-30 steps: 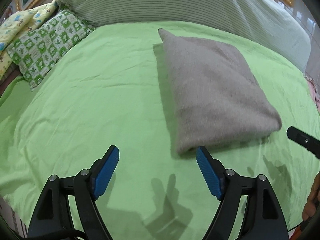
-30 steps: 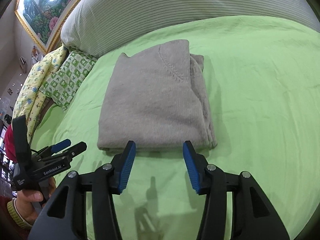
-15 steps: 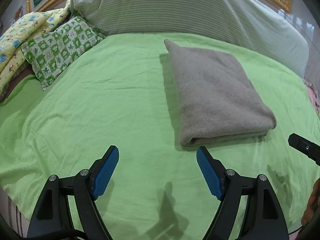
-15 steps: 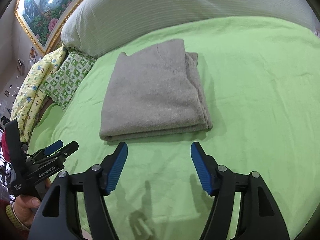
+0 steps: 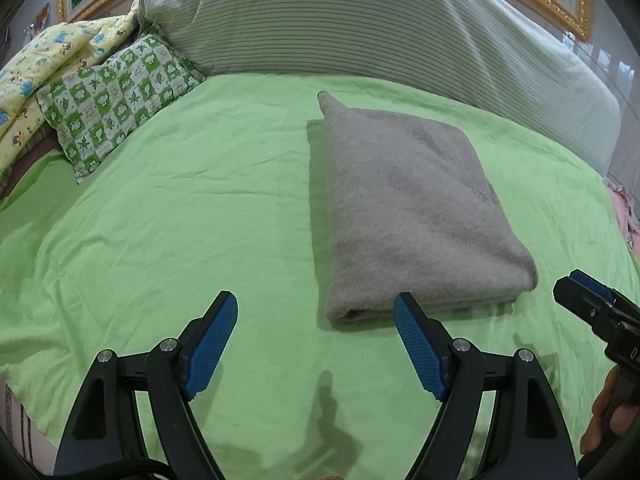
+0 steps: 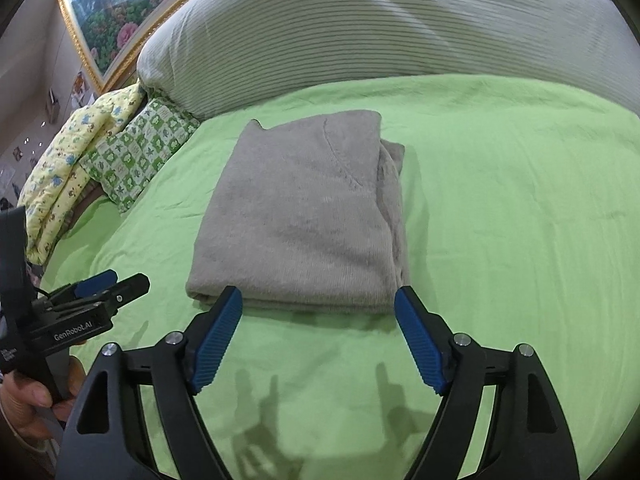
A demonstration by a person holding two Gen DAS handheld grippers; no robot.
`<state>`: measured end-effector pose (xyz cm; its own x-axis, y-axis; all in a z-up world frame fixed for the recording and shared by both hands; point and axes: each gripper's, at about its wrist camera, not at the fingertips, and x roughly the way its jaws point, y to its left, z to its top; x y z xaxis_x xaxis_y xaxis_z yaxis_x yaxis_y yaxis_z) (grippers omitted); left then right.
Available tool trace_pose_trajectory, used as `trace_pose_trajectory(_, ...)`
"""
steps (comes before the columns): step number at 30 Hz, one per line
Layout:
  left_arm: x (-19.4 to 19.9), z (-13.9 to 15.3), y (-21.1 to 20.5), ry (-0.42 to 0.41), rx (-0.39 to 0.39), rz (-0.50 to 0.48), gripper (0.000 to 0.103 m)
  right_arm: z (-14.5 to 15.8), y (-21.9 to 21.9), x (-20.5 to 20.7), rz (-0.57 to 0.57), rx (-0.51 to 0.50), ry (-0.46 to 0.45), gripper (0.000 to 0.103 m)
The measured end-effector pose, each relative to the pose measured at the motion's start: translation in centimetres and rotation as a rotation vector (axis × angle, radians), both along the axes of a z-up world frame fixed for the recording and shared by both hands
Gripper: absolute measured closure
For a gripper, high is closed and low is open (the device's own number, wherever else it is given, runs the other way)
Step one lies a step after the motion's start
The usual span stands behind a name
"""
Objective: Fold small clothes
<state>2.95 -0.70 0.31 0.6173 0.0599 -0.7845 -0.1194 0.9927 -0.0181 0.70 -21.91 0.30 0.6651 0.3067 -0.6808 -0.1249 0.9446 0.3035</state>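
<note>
One grey folded garment (image 5: 416, 216) lies on the green bedsheet (image 5: 180, 220), centre-right in the left wrist view, centre in the right wrist view (image 6: 304, 216). It's a neat rectangular stack w/ several layers showing at the near edge; a curved seam shows on top in the right wrist view, and a bit of extra fabric sticks out at its upper right corner there.

Two tongs in total. Left tongs (image 5: 316, 312): spread wide, nothing between the pads, bottom centre of its own view; right-hand blue pad (image 5: 418, 344) overlaps the garment's near left corner in the picture, contact can't be told. It also shows at lower left of the right wrist view (image 6: 108, 284), held by a hand (image 6: 24, 396).

Right tongs (image 6: 318, 304): jaws opening, released, nothing gripped; its 2 blue pad tips sit in front of the garment's near edge, about at its two near corners, garment not pinched. Same tongs peek in at the right edge of the left wrist view (image 5: 588, 300), w/ fingers (image 5: 608, 408) below.

Behind: 1 big striped pillow (image 5: 380, 28) across the top, 1 green-white checked pillow (image 5: 116, 96) upper left, 1 yellow printed blanket (image 5: 36, 64) beside it at far left. One gold-framed picture (image 6: 104, 12) on the wall, upper left in the right wrist view.
</note>
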Motion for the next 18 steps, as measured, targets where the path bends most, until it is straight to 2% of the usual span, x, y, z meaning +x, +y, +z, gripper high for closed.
trace_pose_trajectory(4,0.5,0.4,-0.3,-0.002,0.039,0.026,0.022,0.4,0.4,0.7,0.042,-0.032,-0.044,0.019)
trace_pose_trajectory(10,1.2,0.8,-0.6,-0.019,0.067,0.033,0.021,0.5,0.6,1.4,0.054,-0.031,-0.044,0.017)
trace_pose_trajectory(13,1.1,1.0,-0.8,-0.045,0.064,0.017,0.021,0.7,0.8,1.4,0.042,-0.025,-0.042,0.017)
trace_pose_trajectory(18,1.1,0.7,-0.8,-0.032,0.037,-0.032,0.020,1.2,1.1,0.9,0.015,-0.042,-0.048,0.014)
